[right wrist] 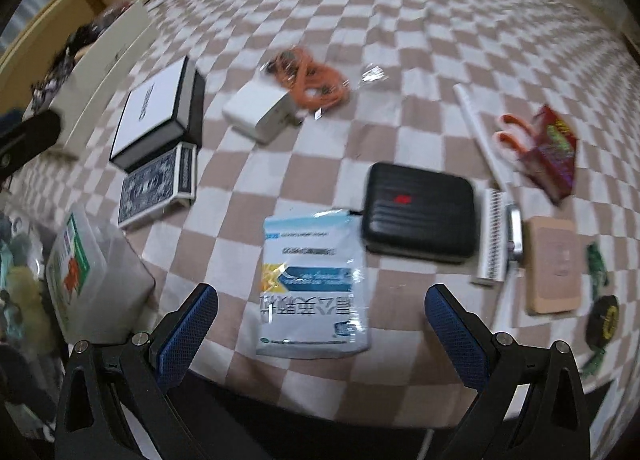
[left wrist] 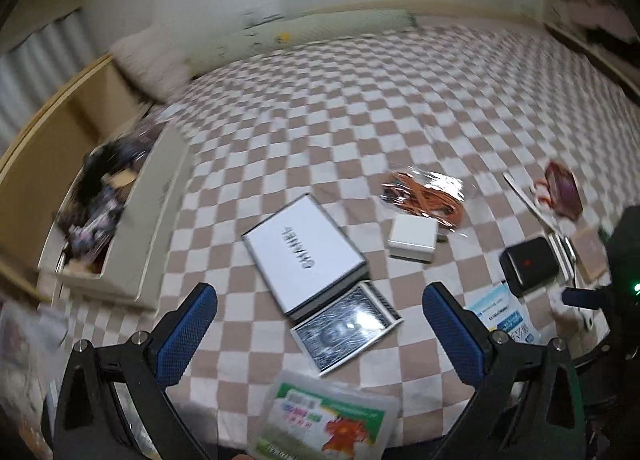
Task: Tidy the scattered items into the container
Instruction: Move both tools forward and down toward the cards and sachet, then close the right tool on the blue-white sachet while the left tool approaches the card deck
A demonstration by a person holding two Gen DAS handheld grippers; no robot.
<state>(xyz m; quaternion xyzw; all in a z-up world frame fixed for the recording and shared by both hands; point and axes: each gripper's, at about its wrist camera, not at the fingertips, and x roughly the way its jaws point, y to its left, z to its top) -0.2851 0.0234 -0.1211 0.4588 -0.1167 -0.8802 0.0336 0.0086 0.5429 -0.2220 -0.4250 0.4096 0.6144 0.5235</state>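
Both my grippers, left gripper (left wrist: 320,324) and right gripper (right wrist: 322,324), hang wide open and empty above the near edge of the checked bed (left wrist: 400,100). Nearest lie the pale sachet (right wrist: 314,288) and green-labelled packet (left wrist: 324,420); beyond them the card deck (left wrist: 346,326), black case (right wrist: 420,212), white-lidded box (left wrist: 304,252) and charger (left wrist: 412,240). The container (left wrist: 132,228) at the left edge already holds dark items, so I judge the tidying part done, much left.
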